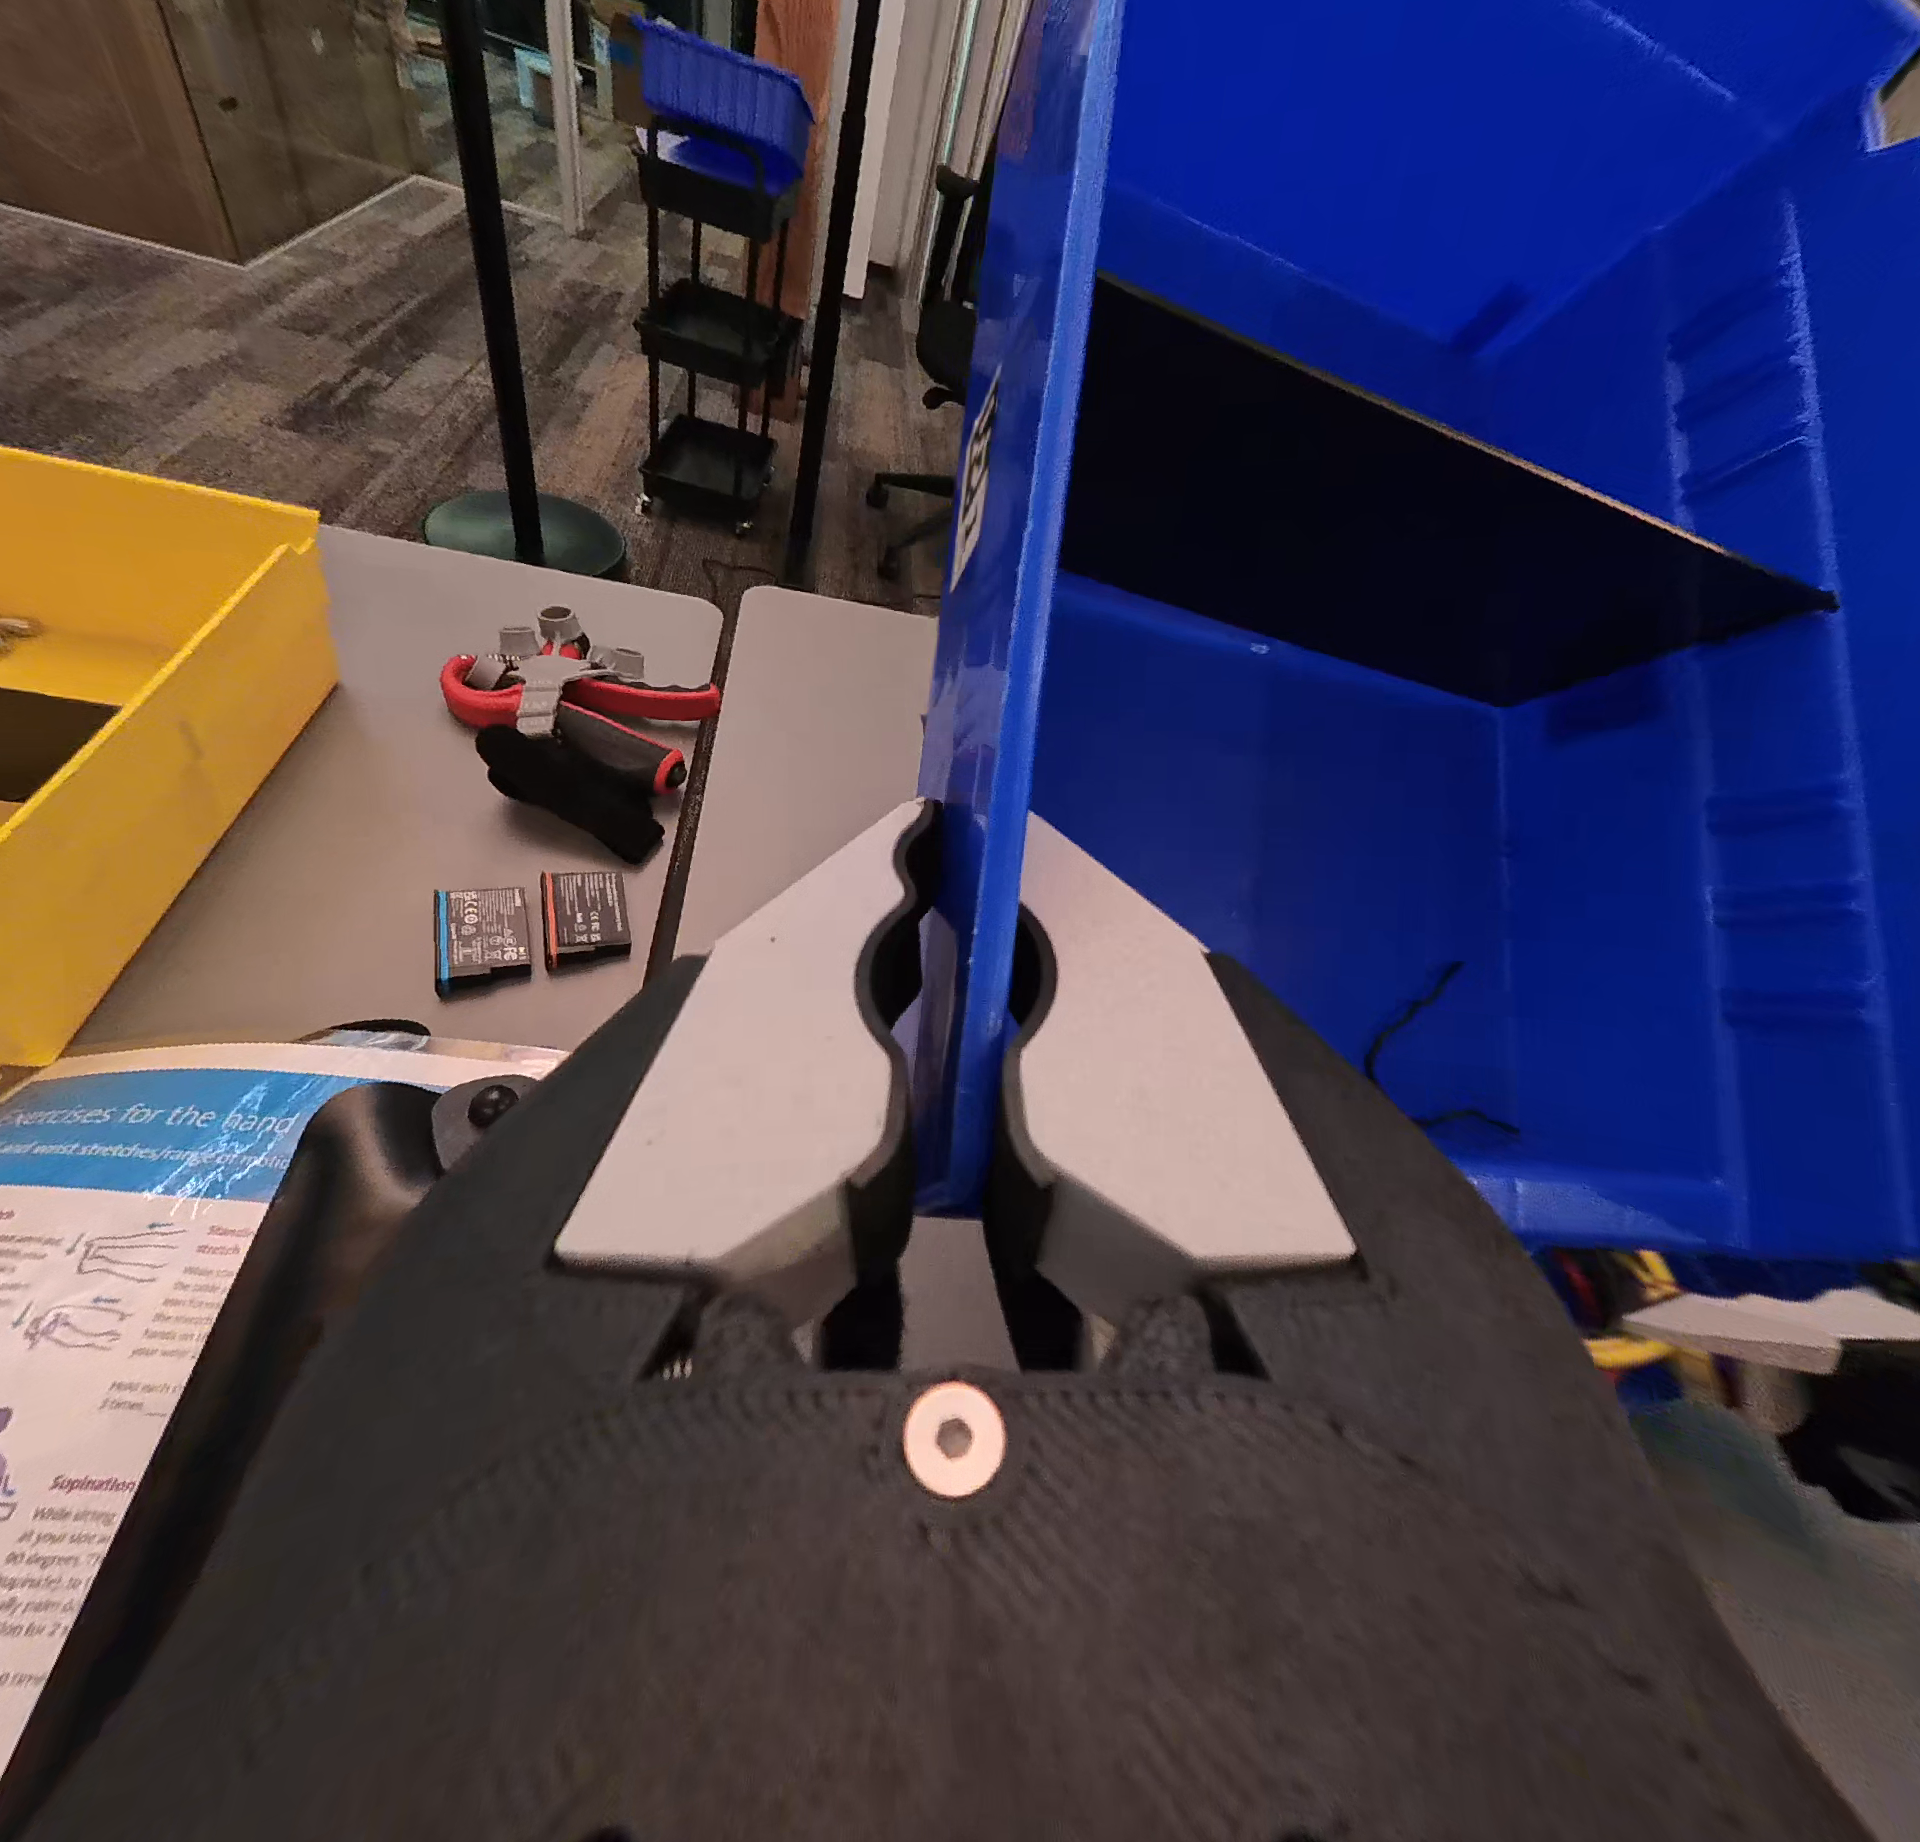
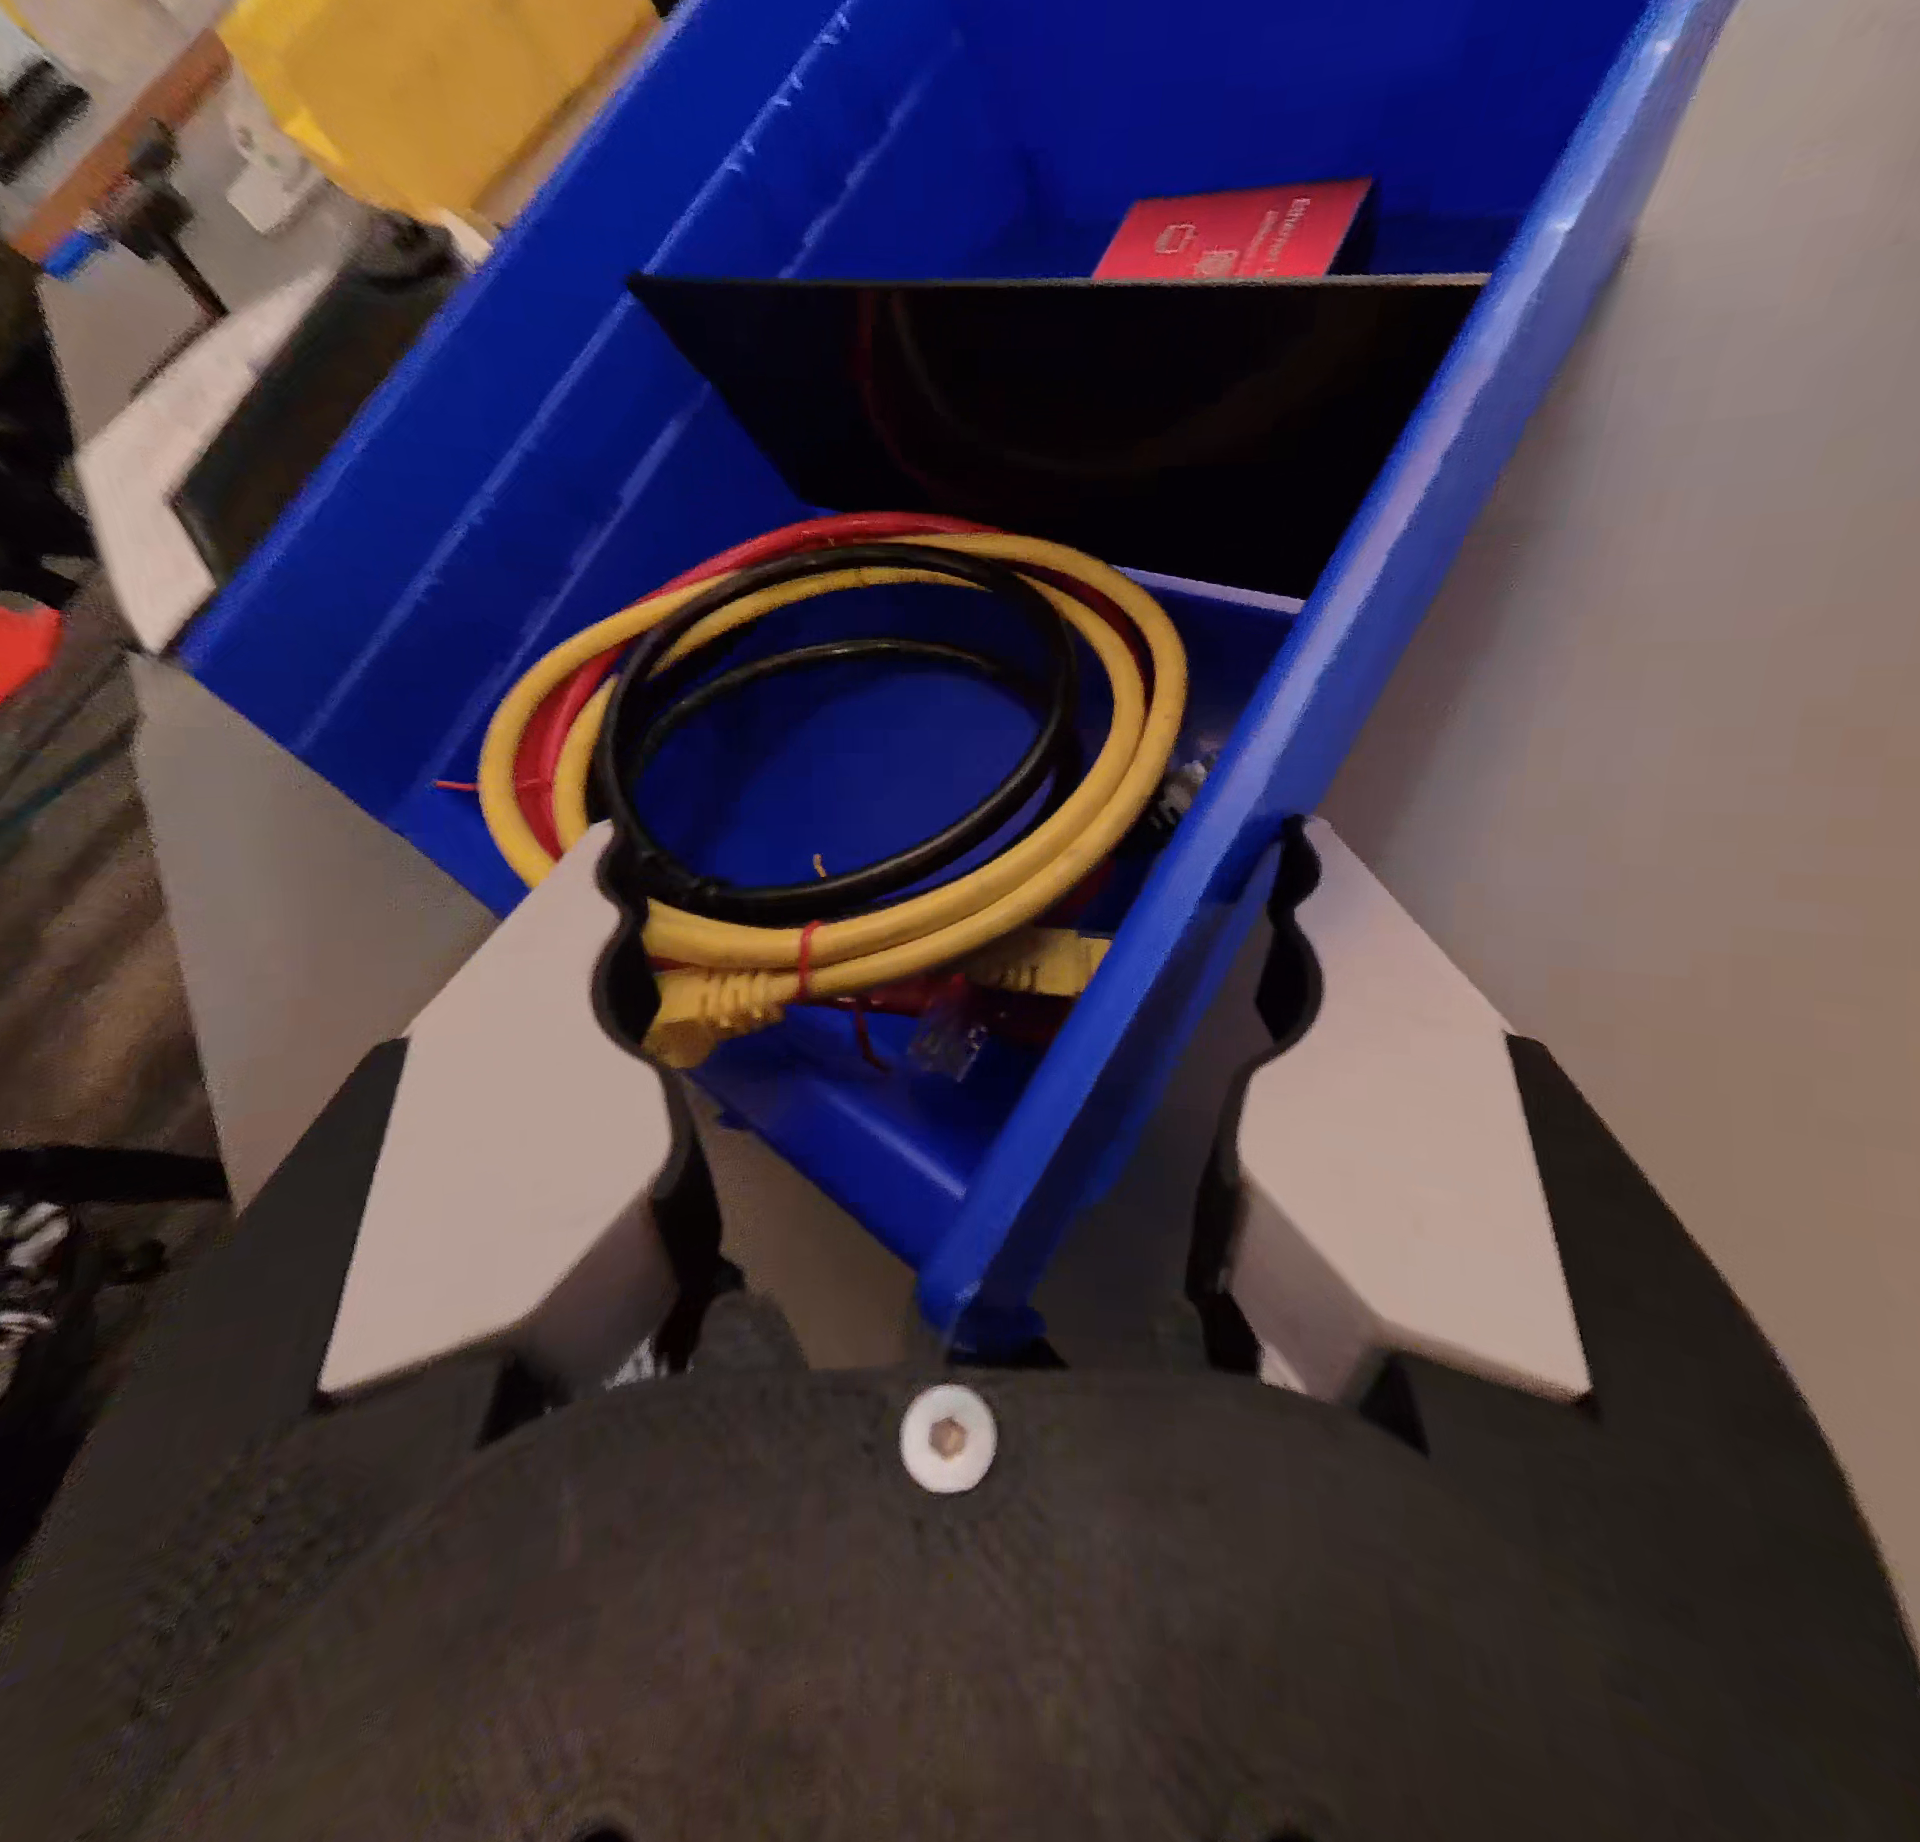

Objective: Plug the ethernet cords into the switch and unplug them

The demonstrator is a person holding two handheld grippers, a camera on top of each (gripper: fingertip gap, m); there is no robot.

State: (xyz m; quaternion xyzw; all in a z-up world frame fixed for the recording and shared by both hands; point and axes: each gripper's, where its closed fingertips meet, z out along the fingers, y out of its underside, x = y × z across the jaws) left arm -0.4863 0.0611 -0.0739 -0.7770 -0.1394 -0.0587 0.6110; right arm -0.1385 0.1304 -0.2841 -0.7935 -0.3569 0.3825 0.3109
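Note:
In the right wrist view a blue bin (image 2: 499, 504) stands on the grey table. Its near compartment holds coiled yellow (image 2: 1039, 899), red (image 2: 582, 712) and black (image 2: 831, 883) ethernet cords. A black divider (image 2: 1039, 390) splits the bin, and a pink-red box (image 2: 1236, 234) lies behind it. My right gripper (image 2: 948, 842) is open, its fingers either side of the bin's near right wall, just above the cords. In the left wrist view my left gripper (image 1: 971, 857) is shut on the wall of a blue bin (image 1: 1039, 442), which looks empty apart from its black divider (image 1: 1351, 504).
On the table to the left are a yellow bin (image 1: 156, 712), a red and black hand tool (image 1: 582, 691), two small batteries (image 1: 530, 935) and a printed sheet (image 1: 125, 1221). A black pole (image 1: 499, 286), a rolling cart (image 1: 717, 338) and an office chair (image 1: 935, 338) stand beyond. Across from one pair of fingers to the other is roughly 45 cm.

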